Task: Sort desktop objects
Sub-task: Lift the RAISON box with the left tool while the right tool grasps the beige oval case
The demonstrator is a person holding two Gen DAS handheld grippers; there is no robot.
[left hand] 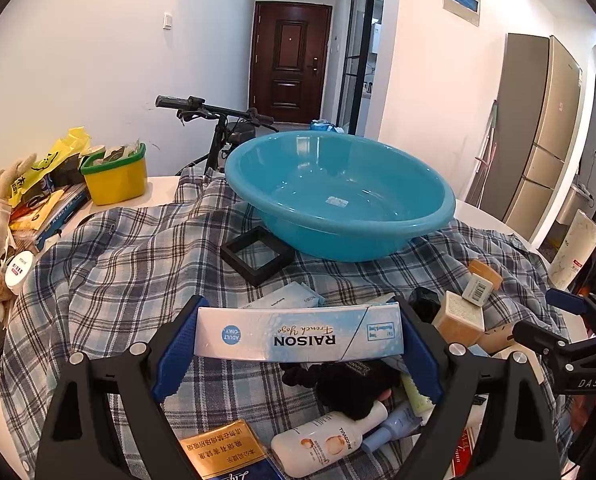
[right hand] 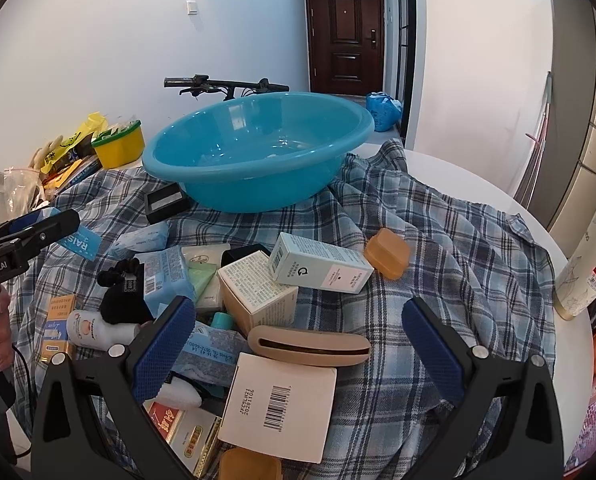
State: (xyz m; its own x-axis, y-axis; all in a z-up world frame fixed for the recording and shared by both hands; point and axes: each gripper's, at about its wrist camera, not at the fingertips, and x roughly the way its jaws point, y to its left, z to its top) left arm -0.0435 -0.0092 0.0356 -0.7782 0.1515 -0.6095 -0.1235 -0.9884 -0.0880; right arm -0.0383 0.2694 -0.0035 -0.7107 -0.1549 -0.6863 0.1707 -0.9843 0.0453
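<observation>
My left gripper [left hand: 298, 340] is shut on a long light-blue RAISON box [left hand: 298, 334], held crosswise above the plaid cloth [left hand: 118, 264]. The box's end also shows in the right wrist view [right hand: 80, 242] beside the left gripper's fingers [right hand: 54, 222]. A big blue basin [left hand: 337, 196] stands empty on the cloth beyond it, also in the right wrist view [right hand: 258, 152]. My right gripper [right hand: 298, 340] is open and empty over a pile of small boxes: a white barcode box [right hand: 280, 404], a tan oblong case [right hand: 309, 346], a pale-green box [right hand: 321, 264].
A black square frame [left hand: 256, 254] lies by the basin. An orange soap block [right hand: 387, 252], a white bottle [left hand: 325, 440] and black glove [left hand: 349, 384] lie on the cloth. A yellow tub [left hand: 116, 178] and snack packets stand at the left. A bicycle [left hand: 218, 116] stands behind the table.
</observation>
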